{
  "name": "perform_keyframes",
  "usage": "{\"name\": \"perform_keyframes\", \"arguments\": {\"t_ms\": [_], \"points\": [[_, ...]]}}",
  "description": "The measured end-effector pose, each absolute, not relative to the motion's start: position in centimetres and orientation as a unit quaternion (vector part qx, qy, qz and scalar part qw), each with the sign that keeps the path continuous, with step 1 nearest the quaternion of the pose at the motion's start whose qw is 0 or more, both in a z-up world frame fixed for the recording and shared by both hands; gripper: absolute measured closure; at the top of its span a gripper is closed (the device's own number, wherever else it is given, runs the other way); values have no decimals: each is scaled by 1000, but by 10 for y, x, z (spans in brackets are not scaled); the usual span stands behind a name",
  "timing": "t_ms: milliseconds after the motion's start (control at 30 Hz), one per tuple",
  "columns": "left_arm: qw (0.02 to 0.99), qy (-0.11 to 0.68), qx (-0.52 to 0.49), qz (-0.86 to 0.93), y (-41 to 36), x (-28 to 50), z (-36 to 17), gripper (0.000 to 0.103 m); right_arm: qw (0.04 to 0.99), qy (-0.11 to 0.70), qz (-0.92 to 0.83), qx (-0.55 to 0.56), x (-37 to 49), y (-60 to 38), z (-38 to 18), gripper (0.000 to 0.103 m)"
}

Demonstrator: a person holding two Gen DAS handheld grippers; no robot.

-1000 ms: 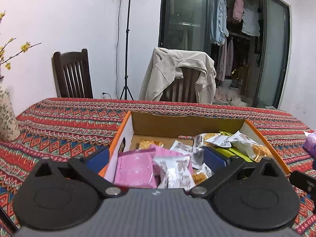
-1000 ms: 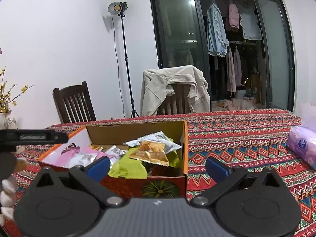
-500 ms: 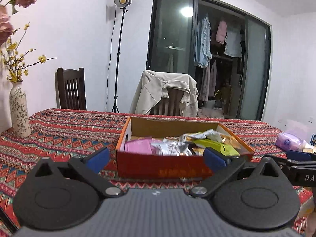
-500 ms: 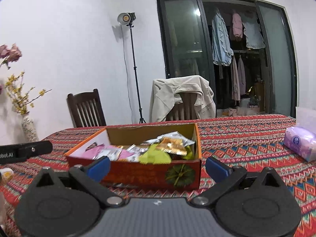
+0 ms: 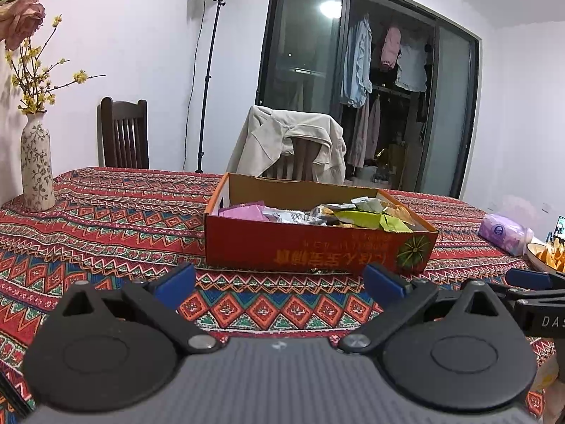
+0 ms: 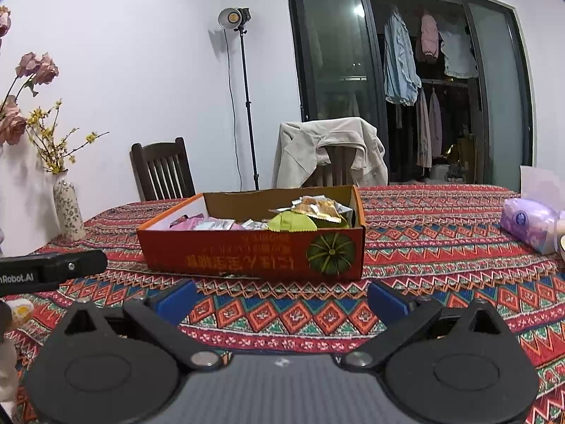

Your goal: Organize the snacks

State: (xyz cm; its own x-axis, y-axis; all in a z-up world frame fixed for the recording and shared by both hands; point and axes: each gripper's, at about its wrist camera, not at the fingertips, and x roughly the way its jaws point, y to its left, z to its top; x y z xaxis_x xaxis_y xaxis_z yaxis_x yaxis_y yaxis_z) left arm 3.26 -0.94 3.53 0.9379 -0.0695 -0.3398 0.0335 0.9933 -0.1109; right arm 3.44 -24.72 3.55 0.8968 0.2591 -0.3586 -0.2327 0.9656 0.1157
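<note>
We hold both the left claw [image 5: 279, 284] and right claw [image 6: 282, 295] spread apart and empty, low in frame before the snack-filled box [image 6: 252, 254] at centre, since nothing loose lies on the table [image 6: 441, 254] nearby.

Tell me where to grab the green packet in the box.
Take the green packet by its raised upper edge, coming down from above with the right gripper. It lies on top of the pile, poking above the box's front wall, so that wall blocks a level approach. Fingers should pinch across the thin, flat wrapper.
</note>
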Motion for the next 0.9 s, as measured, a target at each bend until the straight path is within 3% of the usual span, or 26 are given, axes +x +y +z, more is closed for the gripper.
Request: {"name": "perform_keyframes", "arguments": {"t_ms": [900], "points": [[984,173,-45,-26,-15,30,34,0,973,190,126,38,35,-247,35,0]]}}
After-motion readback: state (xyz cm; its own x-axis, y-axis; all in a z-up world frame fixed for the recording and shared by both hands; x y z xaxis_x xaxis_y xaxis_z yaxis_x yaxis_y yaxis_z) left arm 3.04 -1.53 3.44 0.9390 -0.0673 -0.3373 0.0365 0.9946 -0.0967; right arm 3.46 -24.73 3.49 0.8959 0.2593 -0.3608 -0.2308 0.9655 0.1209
